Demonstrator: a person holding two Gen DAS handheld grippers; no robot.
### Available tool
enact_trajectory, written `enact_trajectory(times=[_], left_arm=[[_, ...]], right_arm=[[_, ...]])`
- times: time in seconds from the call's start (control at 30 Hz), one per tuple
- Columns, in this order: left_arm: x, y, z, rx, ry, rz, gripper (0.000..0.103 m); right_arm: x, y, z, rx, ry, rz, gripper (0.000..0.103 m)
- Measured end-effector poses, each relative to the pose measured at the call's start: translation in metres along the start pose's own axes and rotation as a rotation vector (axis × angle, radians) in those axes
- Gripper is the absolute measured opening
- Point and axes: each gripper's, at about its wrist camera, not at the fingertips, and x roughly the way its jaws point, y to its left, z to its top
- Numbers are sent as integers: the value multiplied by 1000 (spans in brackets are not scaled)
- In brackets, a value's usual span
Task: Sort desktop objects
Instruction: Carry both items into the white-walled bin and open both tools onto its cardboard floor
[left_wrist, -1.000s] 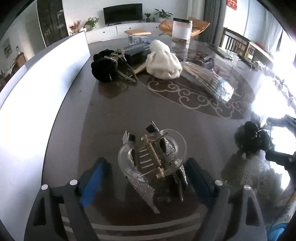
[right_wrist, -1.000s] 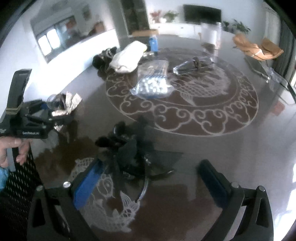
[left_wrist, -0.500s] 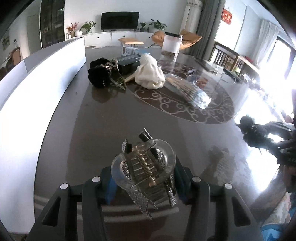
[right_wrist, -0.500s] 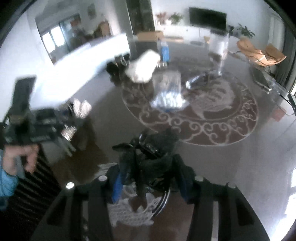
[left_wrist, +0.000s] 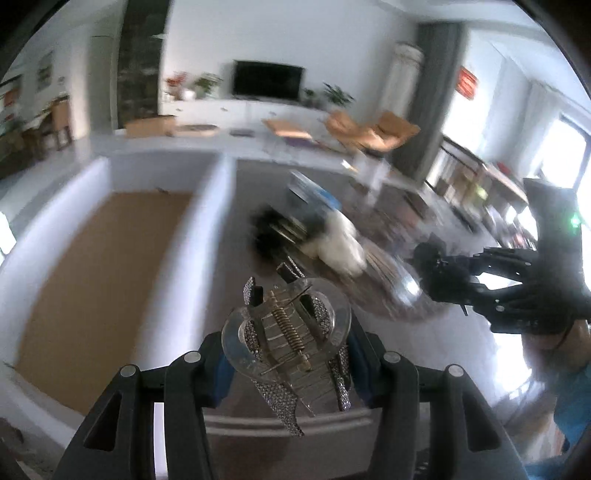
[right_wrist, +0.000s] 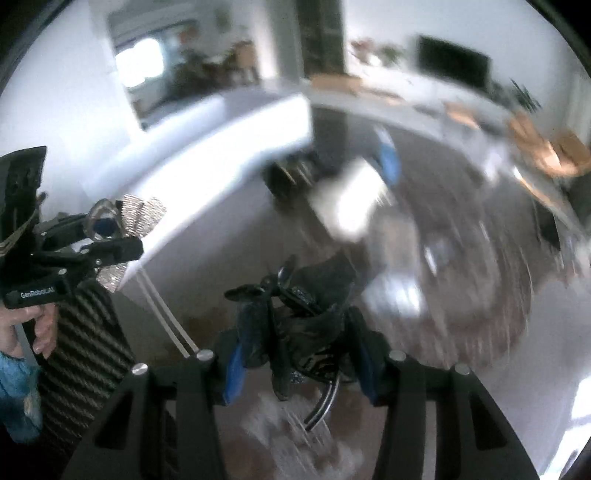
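Gripping a clear hair claw clip (left_wrist: 286, 332) with rhinestone teeth, the left gripper (left_wrist: 288, 365) is holding it clamped between its blue pads, clear of the table. The clip's spring hinge is running roughly along the line of the fingers, tilted slightly to the left, with the sparkly teeth pointing back toward the camera.

In the right wrist view, the right gripper (right_wrist: 299, 363) is squeezing a black hair clip with a fabric bow (right_wrist: 295, 328) between its pads, also lifted above the dark glossy table (right_wrist: 480, 369). A bent metal prong is hanging below the bow.

Just beyond and to the left of the left gripper, a white box (left_wrist: 218, 206) with a brown cardboard floor is lying open, its near wall directly under the clear clip. This box is probably the sorting target, and the left gripper is much the nearer of the two; the right gripper (left_wrist: 461, 284) is showing far to the right in the left wrist view, well away from the box.

Farther along the table, blurred by motion, a white bundle (left_wrist: 340, 247) and a dark heap (left_wrist: 273, 229) of unsorted items are lying together.
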Motion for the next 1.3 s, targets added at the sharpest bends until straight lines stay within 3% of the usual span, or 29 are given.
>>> enact_trajectory(times=[0.1,0.23,0.4,0.53,0.63,0.7,0.73,0.77,0.83,0.87,1.0,1.13,1.3], left_arm=[[-14,53,21,-64,-19,106,52],[-5,125,28,-168,23,228,52],[31,176,12,-226,128,302,52],[50,186,2,-231,173,318,52],[56,190,-3,-247,184,347,52],[65,193,-5,-263,238,370,53],[67,194,-3,-270,254,373,53],[69,194,-2,-261,265,388,53],[75,190,-4,-227,306,442,55],[77,188,-4,-209,325,467,56],[90,174,-9,-146,409,538,67],[101,162,-18,-44,473,618,68],[99,155,-19,-52,455,585,68]], right_arm=[[4,40,63,-60,-74,70,49],[31,100,131,-135,-139,157,49],[109,166,176,-216,-95,222,49],[174,191,180,-275,6,178,49],[203,202,178,-316,63,168,49],[216,207,176,-342,97,156,50],[222,209,175,-357,111,144,53],[226,210,173,-367,123,131,66],[234,211,171,-392,131,112,81],[237,211,169,-406,134,99,83],[245,199,162,-433,170,73,83],[242,197,154,-497,160,66,82],[240,187,152,-490,160,100,80]])
